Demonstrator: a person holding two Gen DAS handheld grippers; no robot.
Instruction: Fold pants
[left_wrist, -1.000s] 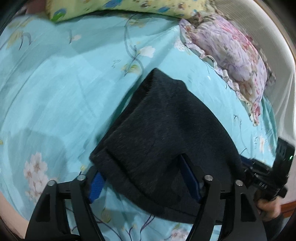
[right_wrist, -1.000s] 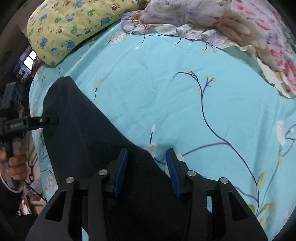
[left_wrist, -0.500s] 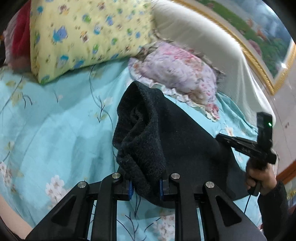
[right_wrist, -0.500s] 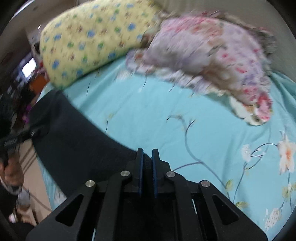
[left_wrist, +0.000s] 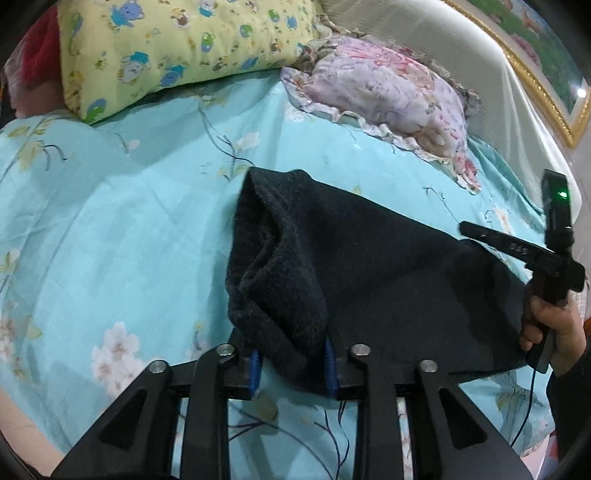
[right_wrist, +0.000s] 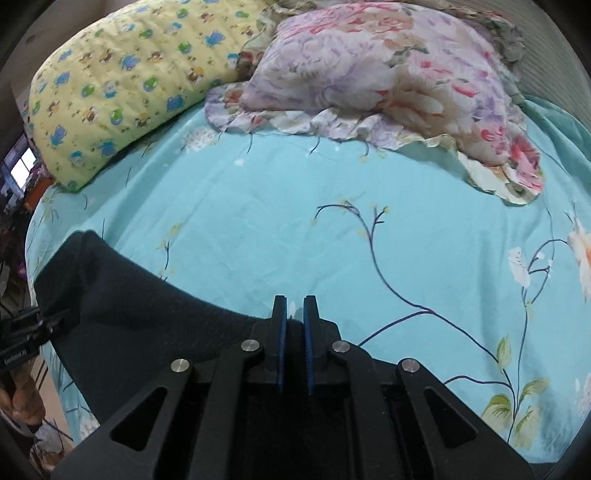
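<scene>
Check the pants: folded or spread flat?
Doubled over, fold unfinished: the pants show stacked layers at one open end, each tool, left and right, clamping an edge above the bedsheet.

A second ago the left gripper (left_wrist: 291, 365) stands wide open over the flat-lying dark grey fleecy pants (left_wrist: 369, 266); now its blue-padded fingers (left_wrist: 255, 369) pinch a thick bunched fold of that cloth, which rises in a rumpled ridge ahead of the tips. The right gripper (right_wrist: 294, 343) goes likewise from a wide gap to nearly closed blue pads (right_wrist: 280, 347) with the pants' edge between them. The garment, earlier spread on the turquoise flowered bedsheet (left_wrist: 122, 229), now hangs stretched between the two tools. Both cameras tilt upward, so the yellow cartoon-print pillow (right_wrist: 122, 85) and the pink floral ruffled pillow (right_wrist: 388, 74) fill more of the scene ahead of the fingers.
</scene>
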